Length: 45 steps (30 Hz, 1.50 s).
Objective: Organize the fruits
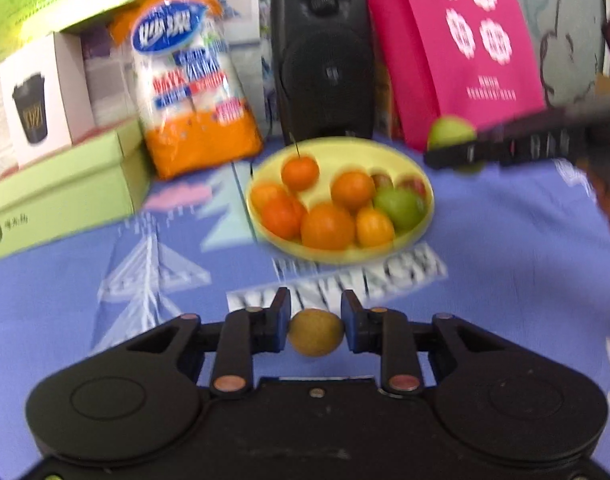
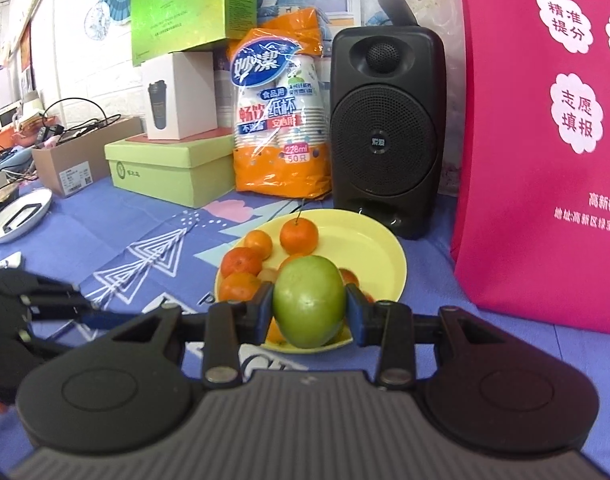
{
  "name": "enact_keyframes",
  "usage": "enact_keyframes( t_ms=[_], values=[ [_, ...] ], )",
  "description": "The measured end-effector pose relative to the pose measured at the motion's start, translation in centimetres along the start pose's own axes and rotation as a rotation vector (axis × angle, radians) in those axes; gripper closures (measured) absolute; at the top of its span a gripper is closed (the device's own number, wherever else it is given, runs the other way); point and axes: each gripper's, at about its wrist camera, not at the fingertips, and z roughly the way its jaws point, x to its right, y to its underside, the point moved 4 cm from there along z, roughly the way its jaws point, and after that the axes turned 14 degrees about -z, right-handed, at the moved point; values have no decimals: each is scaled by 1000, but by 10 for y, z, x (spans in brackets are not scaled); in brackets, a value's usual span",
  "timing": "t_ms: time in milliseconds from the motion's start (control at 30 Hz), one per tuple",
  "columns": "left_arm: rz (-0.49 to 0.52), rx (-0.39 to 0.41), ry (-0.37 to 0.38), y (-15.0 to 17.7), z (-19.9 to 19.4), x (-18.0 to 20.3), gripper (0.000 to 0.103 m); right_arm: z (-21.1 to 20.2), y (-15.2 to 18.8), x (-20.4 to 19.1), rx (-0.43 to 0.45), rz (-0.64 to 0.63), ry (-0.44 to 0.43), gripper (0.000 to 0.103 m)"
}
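Note:
A yellow plate on the blue cloth holds several oranges, a green fruit and some small reddish ones. My left gripper is low over the cloth in front of the plate, shut on a small yellow-brown fruit. My right gripper is shut on a big green apple and holds it above the plate's near rim. The left wrist view shows that apple at the right of the plate.
Behind the plate stand a black speaker, a pink bag, an orange pack of paper cups and green boxes. A metal tray lies at the far left.

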Motion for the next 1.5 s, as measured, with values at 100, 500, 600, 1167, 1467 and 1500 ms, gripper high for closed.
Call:
enact_keyframes(
  t_ms=[100,500,600,1167,1467,1500],
  values=[
    [-17,20,25,-36,14,0,76,16,-9,5,-14,-17,7,66],
    [-121,-49,-20,-101,120,-4,76,91,-26,33,-119,8,52,66],
    [-140,-47,-23,-97,128,-8,76,102,-23,38,-137,31,52,66],
    [-159,7,-108,-108,105,-12,5,83,-23,52,-146,33,79,37],
    [-76,78,-141,-79,32,9,0,-18,1,21,-26,109,145,0],
    [-71,86,-140,-71,23,10,0,-29,6,13,-15,109,152,0]
  ],
)
